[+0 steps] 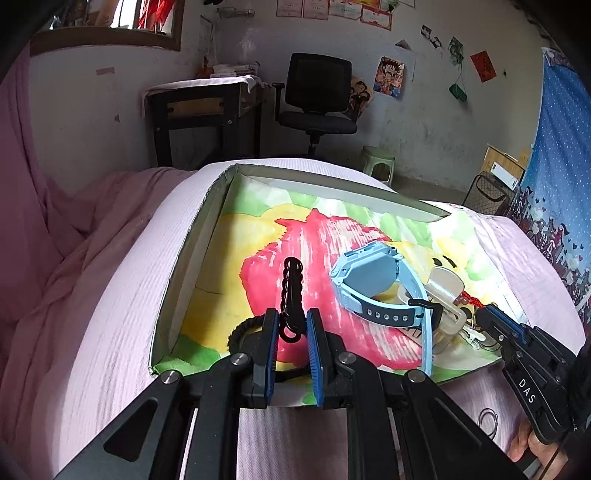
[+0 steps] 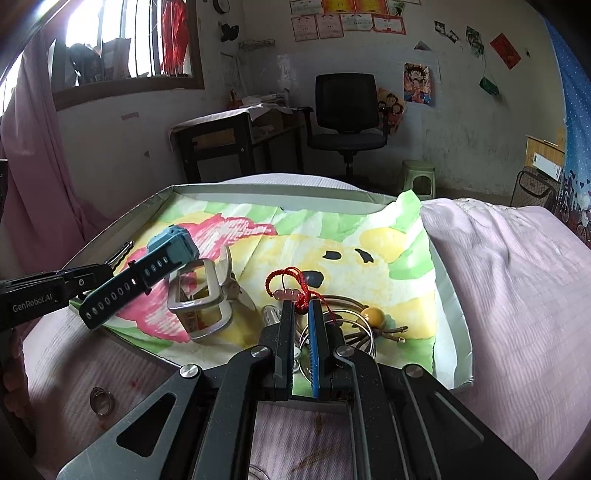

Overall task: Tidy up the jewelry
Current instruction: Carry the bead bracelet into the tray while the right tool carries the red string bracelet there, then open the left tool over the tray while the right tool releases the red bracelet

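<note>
L gripper [image 1: 291,325] pinches black cord [image 1: 291,288] betw. its fingers; cord's long axis runs to 12 o'clock, over the tray [image 1: 207,221]. R gripper [image 2: 301,314] pinches red cord [image 2: 286,282], loop toward 11 o'clock, watch [image 2: 166,254] at 10.

Right tongs body [image 1: 526,389]: you can read "DAS" in white letters along the black housing, seen from your left wrist camera.
Left tongs body [image 2: 33,297]: you can read "GenRobot.AI" in white on the black side, seen from your right wrist camera.
Wall papers [image 2: 325,22]: your pink and red sheets carry print, but it is too small to read.
Cartoon poster [image 2: 417,83]: you see a drawn figure only, with no legible words.
</note>
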`<act>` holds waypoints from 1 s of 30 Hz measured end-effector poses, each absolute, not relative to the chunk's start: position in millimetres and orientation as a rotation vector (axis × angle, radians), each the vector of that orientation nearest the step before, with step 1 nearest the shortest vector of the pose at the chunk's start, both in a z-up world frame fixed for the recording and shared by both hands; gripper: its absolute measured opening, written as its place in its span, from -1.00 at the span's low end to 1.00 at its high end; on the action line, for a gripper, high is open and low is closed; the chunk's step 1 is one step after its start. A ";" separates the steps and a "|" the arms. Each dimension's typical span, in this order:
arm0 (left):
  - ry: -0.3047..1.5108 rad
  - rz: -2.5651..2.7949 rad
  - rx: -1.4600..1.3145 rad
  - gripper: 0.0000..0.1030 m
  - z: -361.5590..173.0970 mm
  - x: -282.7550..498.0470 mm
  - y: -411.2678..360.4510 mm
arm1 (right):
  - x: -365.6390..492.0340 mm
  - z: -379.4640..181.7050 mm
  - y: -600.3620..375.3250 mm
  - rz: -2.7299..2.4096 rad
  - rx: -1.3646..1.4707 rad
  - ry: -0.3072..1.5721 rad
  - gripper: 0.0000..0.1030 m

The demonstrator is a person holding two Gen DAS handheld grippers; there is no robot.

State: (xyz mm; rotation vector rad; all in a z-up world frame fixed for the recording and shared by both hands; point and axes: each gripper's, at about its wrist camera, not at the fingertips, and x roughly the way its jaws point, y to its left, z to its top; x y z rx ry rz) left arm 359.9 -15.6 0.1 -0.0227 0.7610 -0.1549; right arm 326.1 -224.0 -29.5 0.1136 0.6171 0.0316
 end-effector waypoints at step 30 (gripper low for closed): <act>0.623 -0.169 -0.091 0.59 20.9 319.0 -2.1 | 286.0 -8.2 -238.2 0.020 0.168 0.469 0.22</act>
